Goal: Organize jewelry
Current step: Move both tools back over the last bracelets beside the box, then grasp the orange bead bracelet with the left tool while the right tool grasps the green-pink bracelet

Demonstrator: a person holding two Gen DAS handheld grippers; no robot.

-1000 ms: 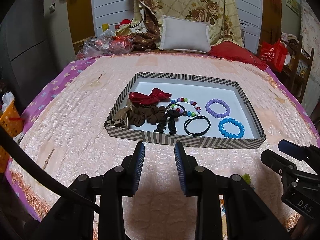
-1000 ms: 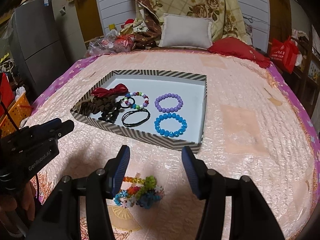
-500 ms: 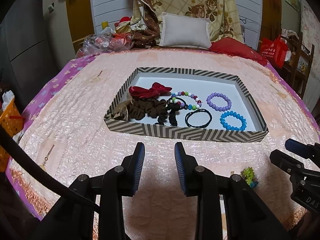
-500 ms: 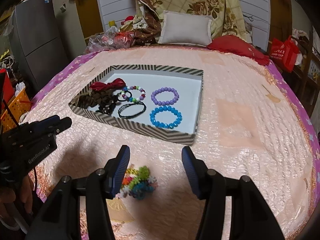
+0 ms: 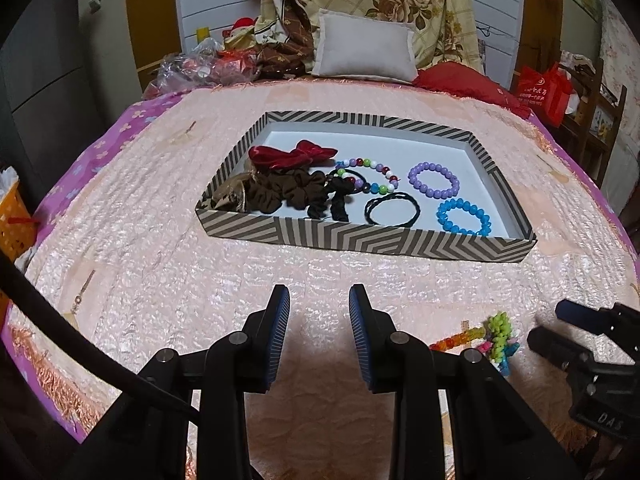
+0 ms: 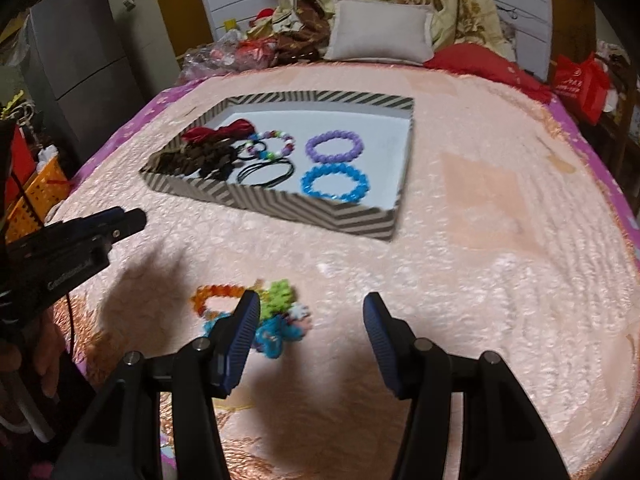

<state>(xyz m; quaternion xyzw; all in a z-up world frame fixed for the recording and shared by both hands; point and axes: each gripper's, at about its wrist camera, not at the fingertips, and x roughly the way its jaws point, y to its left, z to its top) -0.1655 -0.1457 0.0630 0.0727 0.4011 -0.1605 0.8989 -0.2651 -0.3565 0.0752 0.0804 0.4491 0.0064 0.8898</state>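
You've got the shallow chevron-striped cardboard tray sitting mid-bed on the peach quilted bedspread, already holding the purple bead bracelet, the blue bead bracelet, the black hair ties and the scrunchies, so that's clearly your sorting spot. The one straggler is the multicolour beaded bracelet bunch, lying on the quilt just in front of the tray. Your right tool is spread wide and empty, with its left finger right at the bunch, looks lined up for the grab. Your left tool is parted too, holding nothing, parked out of the way.
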